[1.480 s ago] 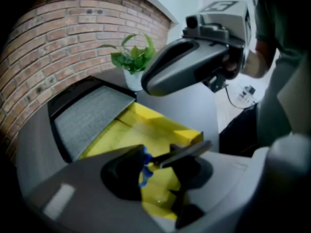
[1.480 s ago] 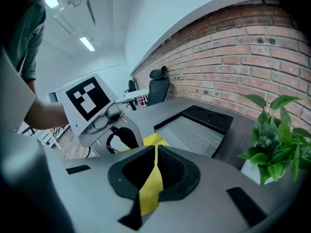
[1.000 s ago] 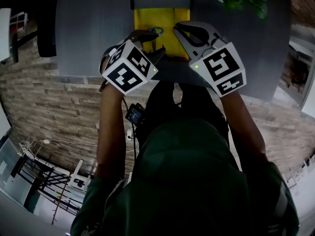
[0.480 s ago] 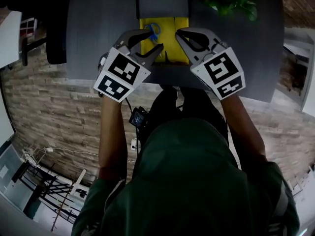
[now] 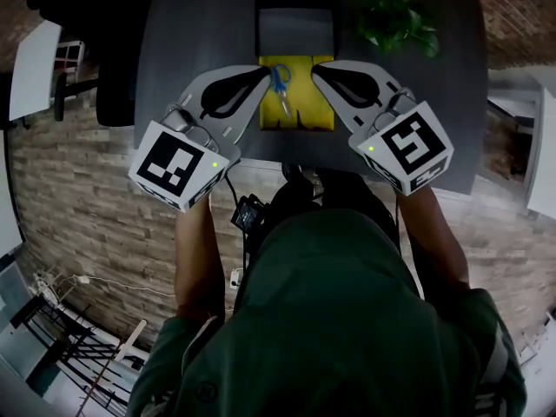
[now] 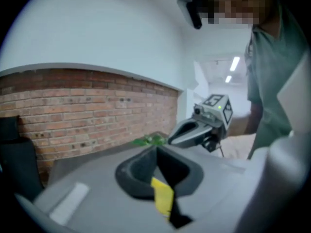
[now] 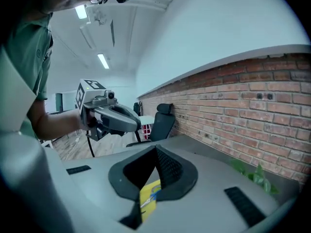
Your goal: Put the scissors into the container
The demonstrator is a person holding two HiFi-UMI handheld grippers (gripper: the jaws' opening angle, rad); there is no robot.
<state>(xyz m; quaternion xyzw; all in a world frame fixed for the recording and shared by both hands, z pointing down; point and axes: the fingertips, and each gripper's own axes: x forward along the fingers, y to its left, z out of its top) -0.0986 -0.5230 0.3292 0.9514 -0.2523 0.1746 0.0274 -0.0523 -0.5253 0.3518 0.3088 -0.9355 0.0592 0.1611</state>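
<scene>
1. A brick wall (image 6: 87,110) is seen behind the table (image 5: 191,42). The table is dark grey.
2. A person (image 5: 330,320) in a green top is seen from above, at the near edge of the table. A gripper is held in each hand.
3. A black chair (image 5: 113,59) is seen by the left side of the table.
4. The left gripper (image 5: 263,71) is held up over the table, just left of the container (image 5: 304,111). Its jaws have just been closed. The tips are pressed together, and nothing is held between them.
5. The right gripper (image 5: 316,70) is held up just right of the container. Its jaws are closed too, tip to tip, and nothing is gripped. A cube with black and white squares is seen on the back of each gripper.
6. A grey box (image 5: 295,29) is set on the table, just behind the container.
7. The container is yellow. It is set near the front edge of the table, between the two grippers.
8. A green plant (image 5: 387,16) is seen at the far right of the table.
9. The scissors (image 5: 281,83) are laid in the container, in its far left part. The handles are blue and are pointed away from the person. The scissors are not touched by either gripper.
</scene>
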